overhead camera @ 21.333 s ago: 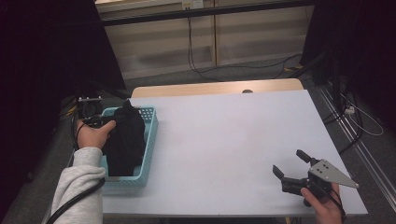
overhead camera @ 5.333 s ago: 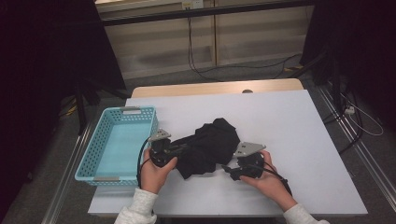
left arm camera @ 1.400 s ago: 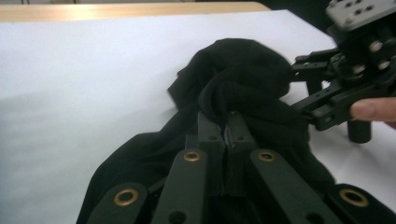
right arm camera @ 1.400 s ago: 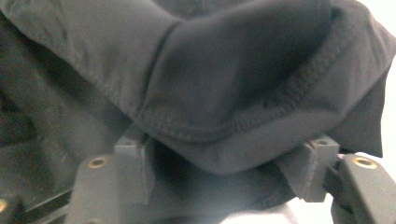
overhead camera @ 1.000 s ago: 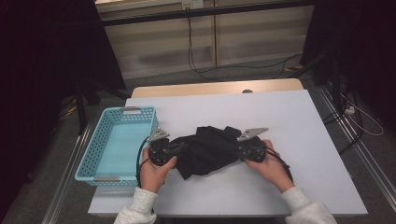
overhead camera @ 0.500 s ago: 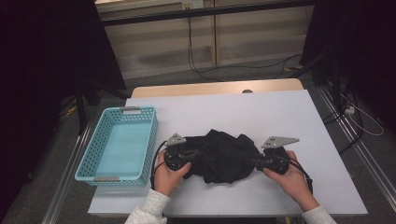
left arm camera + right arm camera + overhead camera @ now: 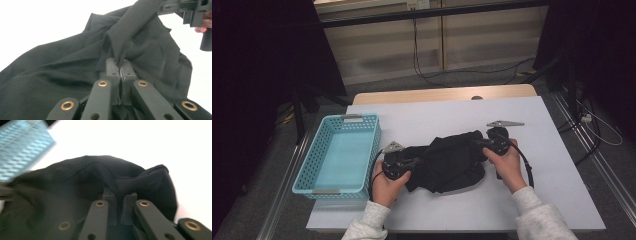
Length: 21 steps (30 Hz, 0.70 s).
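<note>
A crumpled black garment [image 7: 447, 162] lies on the white table [image 7: 432, 122], stretched between two hand-held grippers. My left gripper [image 7: 414, 161] holds its left end; in the left gripper view the jaws [image 7: 121, 68] are shut on a raised fold of the black cloth [image 7: 62, 65]. My right gripper [image 7: 482, 145] holds the garment's right end. In the right gripper view its jaws [image 7: 120, 196] pinch a ridge of the dark fabric [image 7: 82, 175]. The right gripper [image 7: 190, 11] with a fingertip behind it also appears at the top right of the left gripper view.
A light blue plastic basket [image 7: 307, 172] stands with nothing in it at the table's left edge, blurred as the basket [image 7: 22, 152] in the right gripper view. Bare white tabletop lies behind and to the right of the garment. Cables run across the floor beyond the table.
The right hand has swung out to the right and then come back left and away from the person, still gripping the cloth. The garment has bunched slightly. The left hand has barely shifted.
</note>
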Motion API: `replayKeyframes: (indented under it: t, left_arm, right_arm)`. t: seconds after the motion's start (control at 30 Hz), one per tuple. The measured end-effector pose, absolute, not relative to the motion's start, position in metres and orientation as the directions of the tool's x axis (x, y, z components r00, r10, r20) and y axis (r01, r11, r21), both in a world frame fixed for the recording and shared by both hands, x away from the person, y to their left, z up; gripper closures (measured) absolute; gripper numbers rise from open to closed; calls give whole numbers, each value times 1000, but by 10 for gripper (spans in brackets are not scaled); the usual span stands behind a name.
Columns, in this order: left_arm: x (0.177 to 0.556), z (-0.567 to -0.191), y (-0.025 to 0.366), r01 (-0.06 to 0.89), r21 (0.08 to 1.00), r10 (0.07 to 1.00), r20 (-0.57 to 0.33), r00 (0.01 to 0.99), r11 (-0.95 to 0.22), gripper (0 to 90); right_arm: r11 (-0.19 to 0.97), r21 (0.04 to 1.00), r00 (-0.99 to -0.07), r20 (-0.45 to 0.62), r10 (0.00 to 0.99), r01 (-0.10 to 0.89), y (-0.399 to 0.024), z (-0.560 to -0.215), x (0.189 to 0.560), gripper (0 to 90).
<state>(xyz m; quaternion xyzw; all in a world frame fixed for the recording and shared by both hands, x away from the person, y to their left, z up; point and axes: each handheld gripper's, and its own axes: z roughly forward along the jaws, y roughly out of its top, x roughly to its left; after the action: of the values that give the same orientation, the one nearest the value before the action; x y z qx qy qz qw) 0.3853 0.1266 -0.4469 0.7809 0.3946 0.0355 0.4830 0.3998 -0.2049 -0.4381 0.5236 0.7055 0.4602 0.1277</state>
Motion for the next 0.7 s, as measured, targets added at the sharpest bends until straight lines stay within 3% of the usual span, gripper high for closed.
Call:
replayKeyframes:
  t: [0.1, 0.17, 0.27, 0.4, 0.47, 0.5, 0.53, 0.57, 0.6, 0.7]
  left_arm:
    - [386, -447, 129, 584, 781, 662, -319, 679, -222, 880]
    - [387, -447, 130, 584, 782, 663, -322, 676, -216, 879]
    - [388, -447, 131, 584, 784, 665, -322, 674, -212, 876]
    - [388, -444, 129, 571, 792, 667, -307, 679, -217, 861]
    - [387, -440, 129, 547, 808, 672, -282, 685, -219, 778]
    - [386, -437, 128, 533, 813, 673, -261, 692, -232, 706]
    - [385, -433, 126, 514, 822, 675, -235, 700, -247, 550]
    - [385, -429, 125, 497, 834, 673, -225, 705, -241, 550]
    - [384, -425, 123, 490, 840, 671, -226, 706, -233, 432]
    - [382, -416, 119, 459, 856, 667, -199, 718, -239, 374]
  right_arm:
    - [83, 755, -395, 243, 886, 650, -203, -449, 408, 708]
    - [100, 743, -395, 231, 889, 661, -204, -453, 407, 561]
    - [134, 751, -434, 217, 874, 646, -206, -450, 398, 442]
    - [164, 786, -458, 166, 873, 597, -215, -441, 378, 378]
    - [185, 792, -469, 142, 872, 582, -221, -441, 368, 363]
    - [190, 794, -472, 135, 871, 578, -224, -442, 364, 359]
    - [191, 796, -475, 133, 870, 574, -229, -446, 356, 356]
    - [191, 796, -475, 133, 870, 574, -229, -446, 356, 356]
    - [173, 796, -471, 154, 869, 580, -233, -451, 350, 357]
    - [194, 788, -470, 134, 872, 585, -235, -454, 349, 347]
